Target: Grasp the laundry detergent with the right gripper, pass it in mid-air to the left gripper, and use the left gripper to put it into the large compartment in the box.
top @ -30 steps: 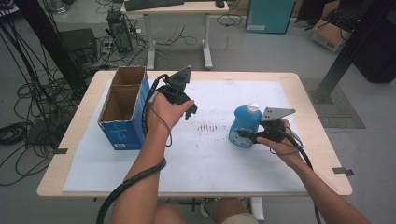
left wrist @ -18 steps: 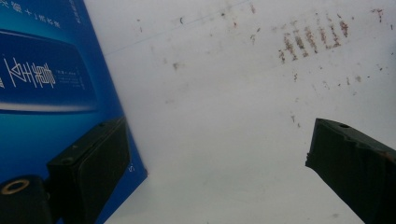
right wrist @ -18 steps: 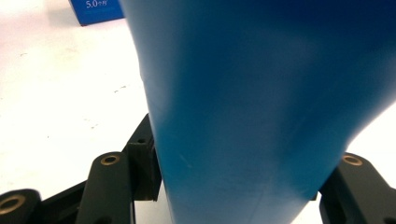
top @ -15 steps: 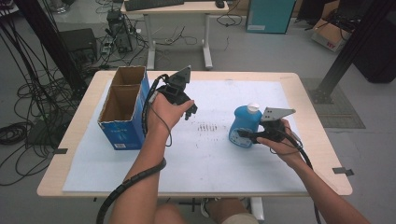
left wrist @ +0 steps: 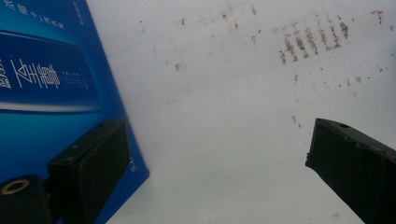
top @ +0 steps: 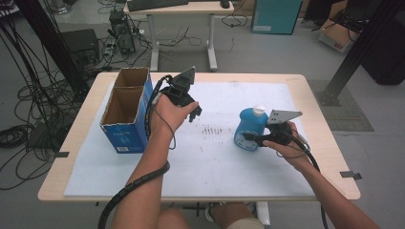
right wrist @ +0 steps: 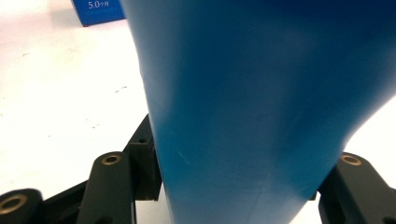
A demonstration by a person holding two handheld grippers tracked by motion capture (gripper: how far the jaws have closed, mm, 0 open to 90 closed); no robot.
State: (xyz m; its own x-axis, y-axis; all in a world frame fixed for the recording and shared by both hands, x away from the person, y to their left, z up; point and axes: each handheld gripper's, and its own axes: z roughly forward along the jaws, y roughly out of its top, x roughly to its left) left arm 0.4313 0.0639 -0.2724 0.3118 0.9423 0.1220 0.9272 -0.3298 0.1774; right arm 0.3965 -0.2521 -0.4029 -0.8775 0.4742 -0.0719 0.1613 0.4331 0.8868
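Your right gripper (top: 253,138) has its jaws clamped on the lower body of the blue bottle (top: 249,129), one pad on each flank, as the right gripper view makes plain: blue plastic (right wrist: 261,112) bulges between the two black arms. The bottle stands upright with its white cap (top: 258,110) on top, on the right half of the white sheet (top: 215,167), well apart from the blue cardboard box (top: 125,117) at the left.

Your left gripper (top: 193,112) hangs just beside that box with its jaws spread wide and nothing between them; its own camera looks down on bare sheet and the box's printed side (left wrist: 51,84).

The grip looks low on a rounded, smooth body, so judge it as one that could slip or tip: lift straight up, keep the bottle vertical, and hold the squeeze even. If the open box is the goal, clear its rim before lowering.

A patch of brown smudges (top: 212,130) marks the sheet between your hands. The wooden table (top: 315,109) stands on a grey floor, cables (top: 28,109) trailing at the left, a second desk (top: 181,9) behind.
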